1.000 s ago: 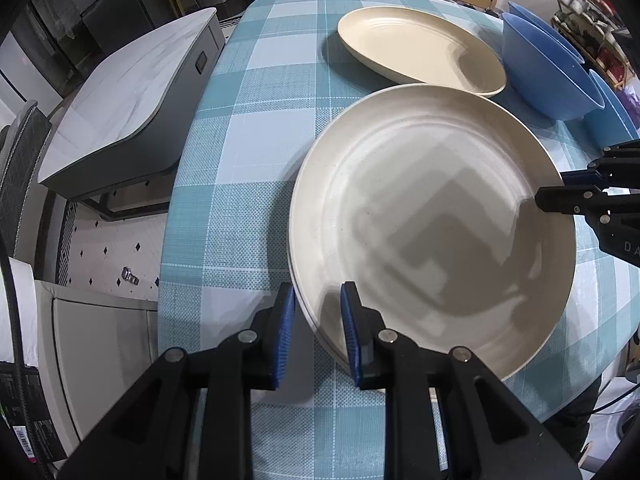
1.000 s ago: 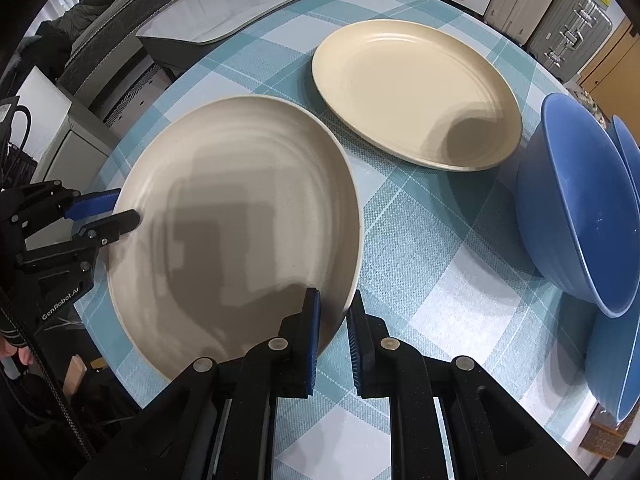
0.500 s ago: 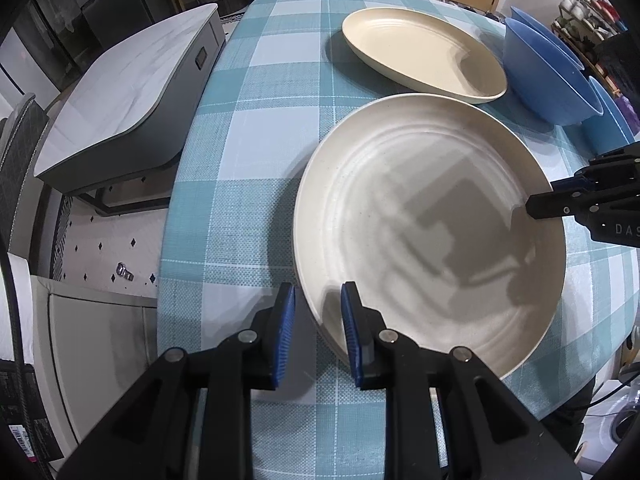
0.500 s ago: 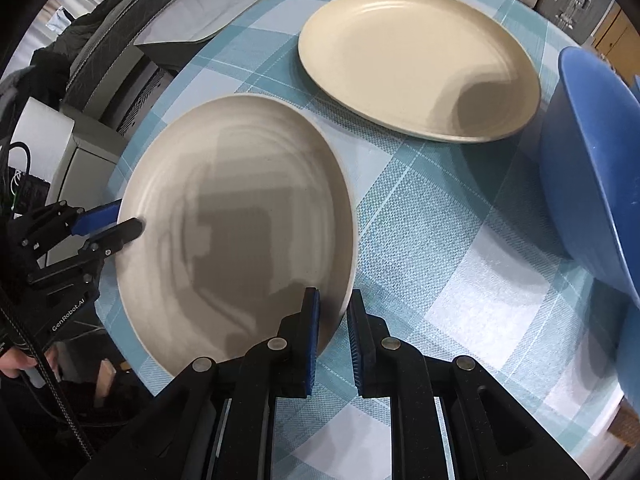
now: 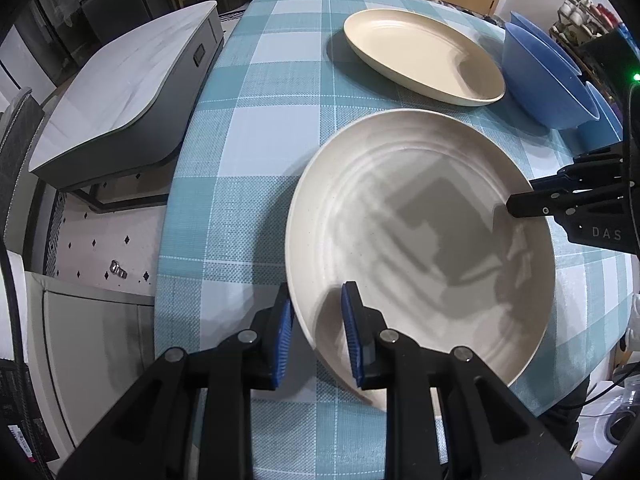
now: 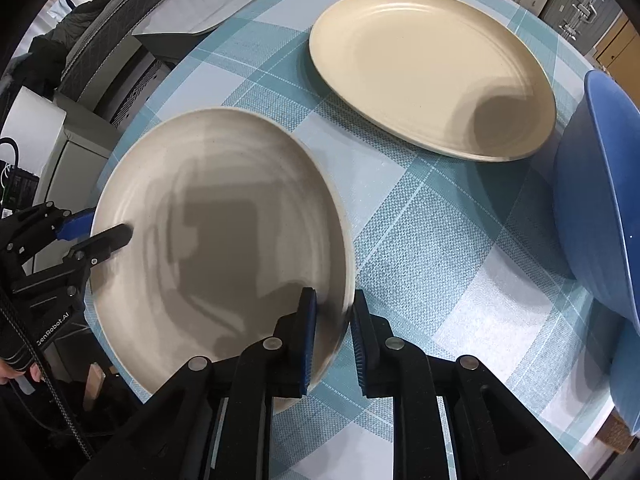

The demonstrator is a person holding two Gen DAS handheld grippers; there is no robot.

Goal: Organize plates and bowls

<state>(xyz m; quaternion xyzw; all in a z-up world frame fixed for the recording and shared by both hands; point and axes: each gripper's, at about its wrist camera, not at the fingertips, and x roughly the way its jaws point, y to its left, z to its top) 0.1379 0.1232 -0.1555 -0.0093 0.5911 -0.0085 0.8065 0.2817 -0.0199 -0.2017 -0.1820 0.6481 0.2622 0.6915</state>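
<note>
A large off-white plate (image 5: 420,236) is held between both grippers above the checked table (image 5: 248,152). My left gripper (image 5: 318,332) is shut on its near rim, one finger above and one below. My right gripper (image 6: 334,330) is shut on the opposite rim of the same plate (image 6: 224,232). A second, cream plate (image 5: 420,60) lies flat farther along the table and also shows in the right wrist view (image 6: 432,68). Blue bowls (image 5: 548,84) stand beyond it at the table's edge; one fills the right of the right wrist view (image 6: 600,192).
A grey side table (image 5: 120,92) stands off the table's left edge over a tiled floor. A white cabinet (image 5: 92,348) is below the near left corner. Shelves with small items (image 5: 580,4) are behind the bowls.
The off-white plate has risen off the table and moved toward the cream plate and bowls, still held by both grippers. The plate beneath it is out of view.
</note>
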